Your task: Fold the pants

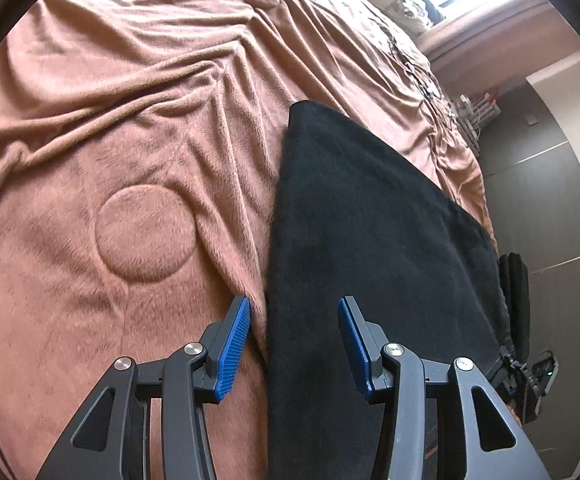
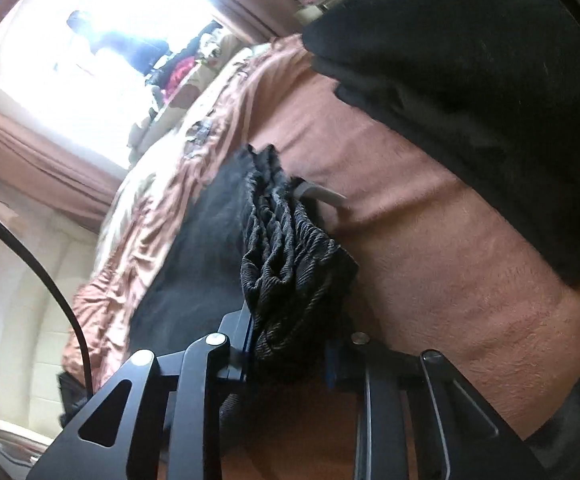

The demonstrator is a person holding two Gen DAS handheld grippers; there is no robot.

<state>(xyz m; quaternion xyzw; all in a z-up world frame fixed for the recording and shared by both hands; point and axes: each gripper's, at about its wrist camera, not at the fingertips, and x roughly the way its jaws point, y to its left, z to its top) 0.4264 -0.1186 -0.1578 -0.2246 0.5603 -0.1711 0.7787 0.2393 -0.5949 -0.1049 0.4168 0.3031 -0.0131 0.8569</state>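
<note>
Pants (image 1: 373, 240): black, spread flat on brown blanket (image 1: 110, 140), running away toward far bed edge.
Waistband (image 2: 290, 264): ribbed, bunched (white drawstring (image 2: 325, 194) poking out beside it).
Left gripper (image 1: 293, 320): roughly half open, empty; one blue pad over blanket, other over pants, near edge of cloth between them.
Right gripper (image 2: 290, 356): clamped tight on gathered waistband.
Blanket: wrinkled, round embossed mark left of pants.

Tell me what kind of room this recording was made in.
Most likely a bedroom at home. The black pants lie on a bed spread with a rumpled brown fleece blanket, bedding and clothes are piled at its far end, and a bright curtained window stands behind.
</note>
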